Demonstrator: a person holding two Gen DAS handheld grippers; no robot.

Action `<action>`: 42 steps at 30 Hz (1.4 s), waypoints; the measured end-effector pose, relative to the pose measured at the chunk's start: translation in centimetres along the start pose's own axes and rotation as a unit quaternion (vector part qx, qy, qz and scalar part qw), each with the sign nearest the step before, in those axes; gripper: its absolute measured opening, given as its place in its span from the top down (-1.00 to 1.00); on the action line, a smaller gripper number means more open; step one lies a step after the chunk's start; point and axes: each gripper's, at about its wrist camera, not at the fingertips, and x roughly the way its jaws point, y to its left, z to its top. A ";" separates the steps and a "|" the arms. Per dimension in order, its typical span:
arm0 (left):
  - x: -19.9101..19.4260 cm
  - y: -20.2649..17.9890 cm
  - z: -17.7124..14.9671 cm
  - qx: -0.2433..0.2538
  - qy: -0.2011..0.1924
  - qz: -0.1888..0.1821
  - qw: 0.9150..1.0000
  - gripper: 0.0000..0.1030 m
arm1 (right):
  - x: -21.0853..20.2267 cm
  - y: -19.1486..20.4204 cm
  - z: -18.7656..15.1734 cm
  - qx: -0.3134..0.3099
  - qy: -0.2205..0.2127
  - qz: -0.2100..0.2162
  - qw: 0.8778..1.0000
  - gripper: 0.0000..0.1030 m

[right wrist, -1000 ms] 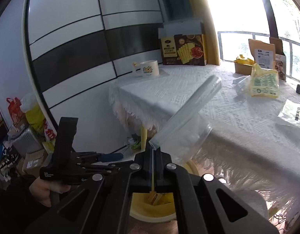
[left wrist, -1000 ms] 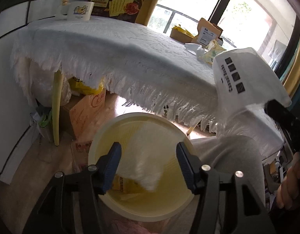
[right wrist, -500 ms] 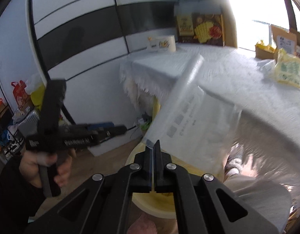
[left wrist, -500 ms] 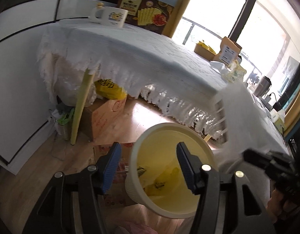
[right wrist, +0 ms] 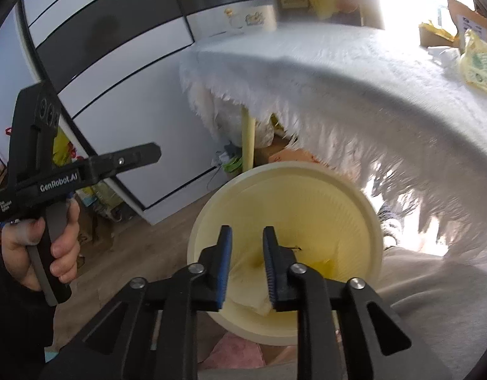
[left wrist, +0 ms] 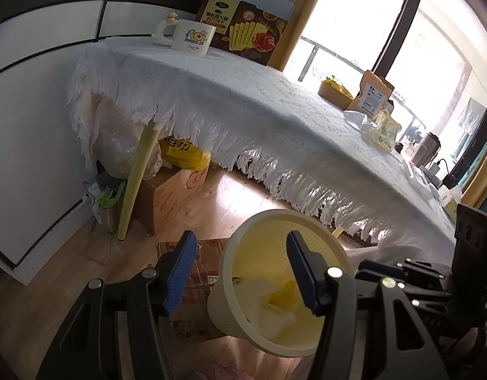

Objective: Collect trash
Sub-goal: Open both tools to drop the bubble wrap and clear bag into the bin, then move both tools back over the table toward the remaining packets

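- The right gripper (right wrist: 247, 264) hung over the mouth of the yellow bin (right wrist: 367, 209), its jaws parted by a narrow gap and holding nothing.
- A clear plastic wrapper (right wrist: 246, 288) lay inside the bin, directly below the blue pads (right wrist: 226, 262); other yellow scraps sat deeper at about 3 o'clock from it. Motion blur made it hard to tell whether the pads touched the wrapper, but they did not pinch it.
- The left gripper (left wrist: 241, 272) stood wide open and empty, pointing towards the same bin (left wrist: 243, 247) from the bin's 9 o'clock side; the right pad overlapped the bin's opening in that view, the left pad stood over the floor.
- In the right wrist view the left gripper (right wrist: 85, 171) appeared at 9 o'clock, well apart from the bin, gripped by a bare hand (right wrist: 40, 247).
- Judged from this, the step in hand was the drop: one piece of trash was in the bin and let go.
- More trash waited on the table (left wrist: 243, 101): a yellow-green packet (left wrist: 382, 129) and crumpled white paper (left wrist: 354, 117) near its far end, at about 2 o'clock from the bin.
- The next move would likely call for lifting a gripper clear of the bin's rim, reaching up over the fringed edge of the cloth, and opening wide enough to take a soft, crinkly packet.
- The mug (left wrist: 192, 36) and cracker box (left wrist: 243, 28) at 12 o'clock looked like things to leave alone.
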 end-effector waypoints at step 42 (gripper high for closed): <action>2.1 -16.5 3.5 0.131 -0.031 -0.062 0.989 -0.15 | -13.6 -10.9 0.0 0.078 -0.160 -0.086 0.980 0.32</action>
